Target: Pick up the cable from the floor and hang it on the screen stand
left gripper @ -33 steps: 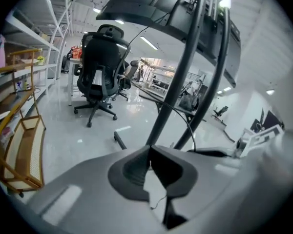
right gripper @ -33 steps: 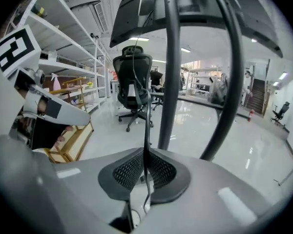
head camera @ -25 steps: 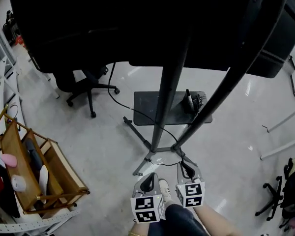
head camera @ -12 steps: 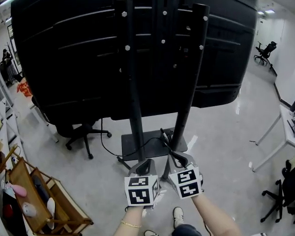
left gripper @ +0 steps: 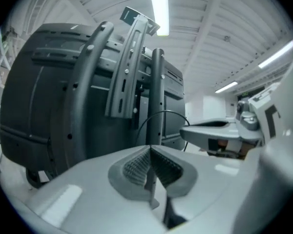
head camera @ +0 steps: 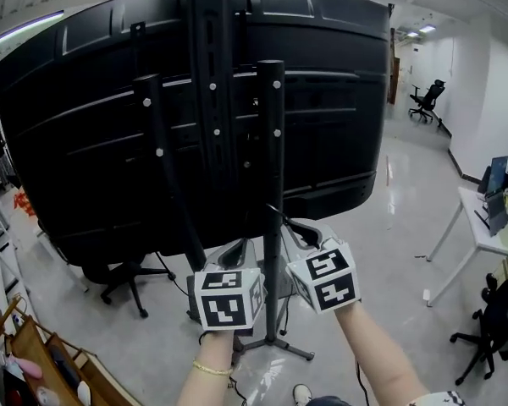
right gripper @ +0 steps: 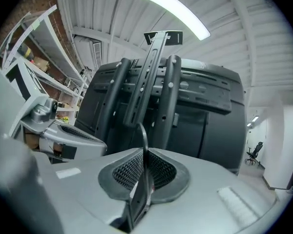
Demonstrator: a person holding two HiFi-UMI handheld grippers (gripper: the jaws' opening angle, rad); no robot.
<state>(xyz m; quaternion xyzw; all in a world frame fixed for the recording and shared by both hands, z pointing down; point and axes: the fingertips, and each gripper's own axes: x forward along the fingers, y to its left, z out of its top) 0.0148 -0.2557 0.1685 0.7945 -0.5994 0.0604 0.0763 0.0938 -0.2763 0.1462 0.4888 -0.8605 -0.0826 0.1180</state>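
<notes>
Right gripper (head camera: 300, 230) fingers clamp cable (right gripper: 143, 136); left gripper (head camera: 234, 252) fingers seemingly together before screen stand (head camera: 273, 142).

No lettering, number, brand or sign could be read in any view; the white cubes (head camera: 228, 298) on the left gripper (head camera: 239, 248) and the right gripper (head camera: 295, 227) bore only black square marker patterns; the ribbed back of the large black plastic screen (head camera: 85, 142) showed no legible label.
</notes>
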